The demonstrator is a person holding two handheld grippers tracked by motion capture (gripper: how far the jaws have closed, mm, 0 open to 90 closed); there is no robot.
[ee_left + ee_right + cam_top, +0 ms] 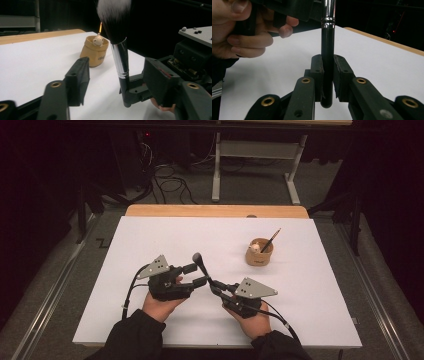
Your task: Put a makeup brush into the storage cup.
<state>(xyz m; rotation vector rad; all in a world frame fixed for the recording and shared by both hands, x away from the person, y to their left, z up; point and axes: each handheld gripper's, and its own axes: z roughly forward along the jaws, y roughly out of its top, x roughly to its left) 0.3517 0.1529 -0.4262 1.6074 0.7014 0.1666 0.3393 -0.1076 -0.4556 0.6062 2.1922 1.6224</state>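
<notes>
A makeup brush (202,269) with a black handle, silver ferrule and dark bristles tipped white stands upright over the white table. My right gripper (216,288) is shut on the lower end of its handle; in the right gripper view the pads (339,75) press both sides of the handle (327,45). My left gripper (196,274) is open, its jaws half apart on either side of the brush's ferrule (120,57). A gap shows on each side, so neither jaw touches the brush.
A tan pouch-like holder (259,252) with a thin stick (273,238) and a small white figure in it stands at the right middle of the white sheet (150,235). A wooden edge (215,210) runs along the back; cables lie on the floor beyond.
</notes>
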